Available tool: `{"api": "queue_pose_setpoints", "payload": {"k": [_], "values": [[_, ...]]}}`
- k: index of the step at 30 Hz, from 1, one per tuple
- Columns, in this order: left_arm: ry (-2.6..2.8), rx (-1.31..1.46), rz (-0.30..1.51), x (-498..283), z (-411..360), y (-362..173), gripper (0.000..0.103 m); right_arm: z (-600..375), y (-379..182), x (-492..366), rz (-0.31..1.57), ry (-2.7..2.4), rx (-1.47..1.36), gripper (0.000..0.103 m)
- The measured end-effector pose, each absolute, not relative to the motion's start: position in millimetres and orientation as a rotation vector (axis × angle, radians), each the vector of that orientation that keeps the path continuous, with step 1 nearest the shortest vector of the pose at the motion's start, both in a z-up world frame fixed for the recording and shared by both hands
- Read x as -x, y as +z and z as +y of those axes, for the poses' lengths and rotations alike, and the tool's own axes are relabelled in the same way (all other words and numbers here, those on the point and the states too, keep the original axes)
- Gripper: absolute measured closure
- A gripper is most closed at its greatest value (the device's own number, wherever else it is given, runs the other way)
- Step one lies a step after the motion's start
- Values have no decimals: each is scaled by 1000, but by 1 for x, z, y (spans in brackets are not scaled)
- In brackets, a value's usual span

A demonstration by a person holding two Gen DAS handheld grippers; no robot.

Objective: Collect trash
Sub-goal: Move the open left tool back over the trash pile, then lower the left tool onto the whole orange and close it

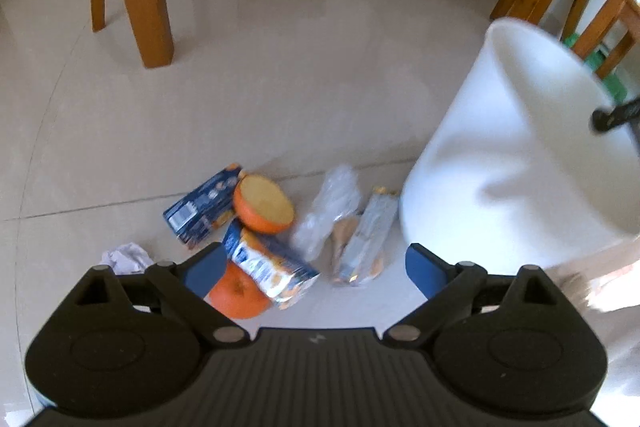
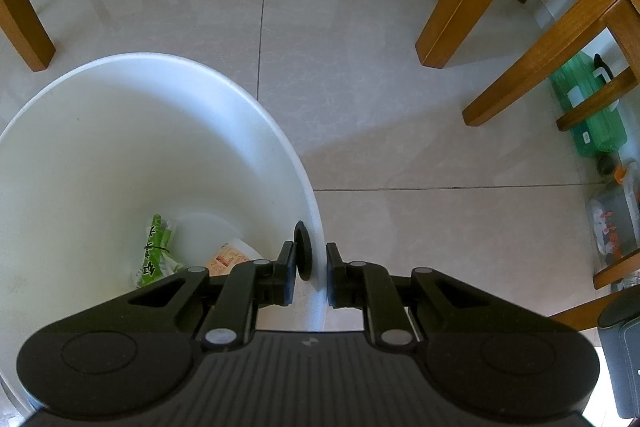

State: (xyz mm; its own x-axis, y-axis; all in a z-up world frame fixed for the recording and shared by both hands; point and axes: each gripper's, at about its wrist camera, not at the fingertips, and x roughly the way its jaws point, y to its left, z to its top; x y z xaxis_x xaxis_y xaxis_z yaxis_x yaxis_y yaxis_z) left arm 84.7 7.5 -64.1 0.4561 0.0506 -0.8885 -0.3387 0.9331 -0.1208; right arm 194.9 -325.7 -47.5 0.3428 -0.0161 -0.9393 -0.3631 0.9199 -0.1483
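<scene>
orange halves (image 1: 264,205): two
blue snack packets (image 1: 202,207): two
white bin (image 1: 500,155): one
wrappers in bin (image 2: 156,251): two

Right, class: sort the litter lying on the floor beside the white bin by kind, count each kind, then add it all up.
Orange fruit halves: 2
Blue printed snack packets: 2
Silver foil wrappers: 1
Clear crumpled plastic bags: 1
Crumpled white paper balls: 1
Total: 7

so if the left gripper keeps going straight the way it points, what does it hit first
Most likely the blue snack packet lying on the whole orange, between the open jaws of the left gripper. Depth is hard to judge, so it may meet bare floor just beyond.
</scene>
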Motion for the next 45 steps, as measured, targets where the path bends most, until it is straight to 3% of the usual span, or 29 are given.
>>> {"api": "queue_pose_setpoints", "payload": {"k": [22,25,41,45], "values": [[240,71,1189,-57,16,-217,9,-320,-49,-195,1202,219,384,84],[247,28,1198,-56,20,-231,14,-320,-49,-195,1200,218,388,84],[213,49,1151,-77,36,-250,16,-318,-50,-196,1196,214,403,83],[198,41,1154,-78,33,-252,21,-318,-51,-195,1192,215,412,83]]}}
